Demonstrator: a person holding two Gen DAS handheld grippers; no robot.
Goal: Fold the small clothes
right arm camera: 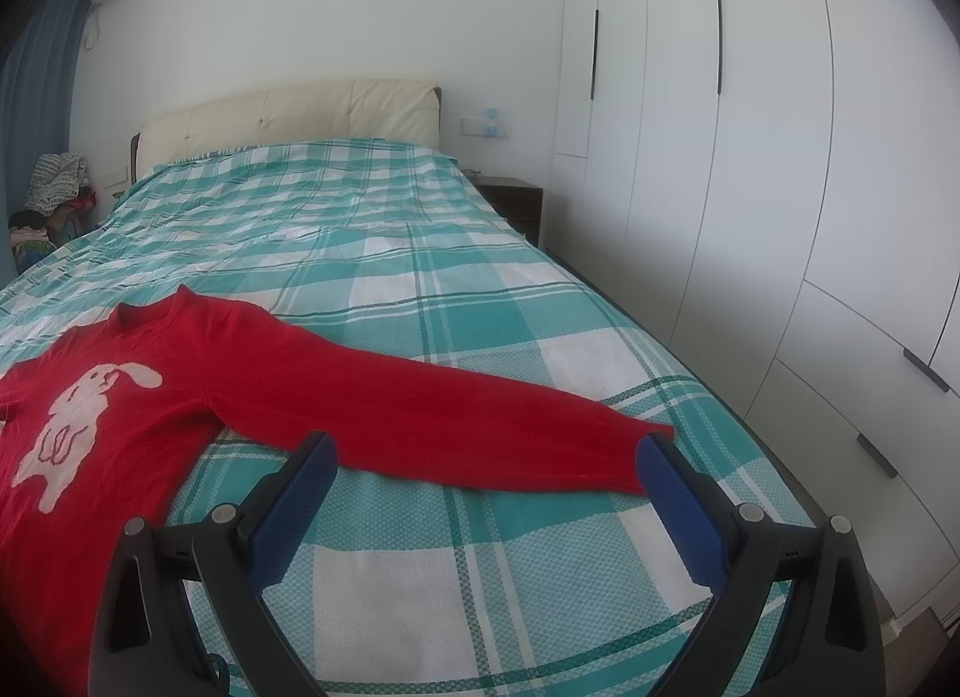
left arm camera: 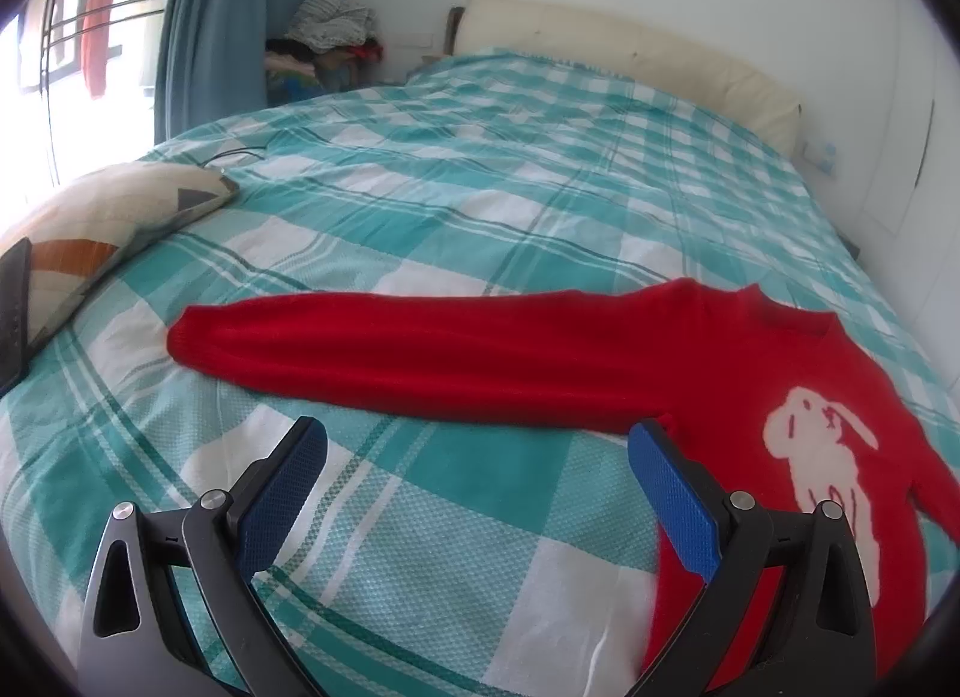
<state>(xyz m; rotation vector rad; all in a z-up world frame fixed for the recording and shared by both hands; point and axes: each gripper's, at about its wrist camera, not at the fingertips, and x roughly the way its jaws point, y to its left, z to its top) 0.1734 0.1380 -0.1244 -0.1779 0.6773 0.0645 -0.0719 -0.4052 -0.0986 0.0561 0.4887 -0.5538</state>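
Note:
A small red sweater with a white rabbit design lies flat, front up, on the teal checked bedspread. One sleeve stretches left in the left wrist view. My left gripper hovers open just short of that sleeve, its right blue pad near the armpit. The right wrist view shows the sweater with its other sleeve running right to the cuff. My right gripper is open, nothing between its pads, with the right fingertip close to the cuff.
A patterned cushion and a dark flat object lie at the bed's left edge. A cream headboard stands at the far end. White wardrobe doors and a dark nightstand line the right side. A clothes pile sits in the corner.

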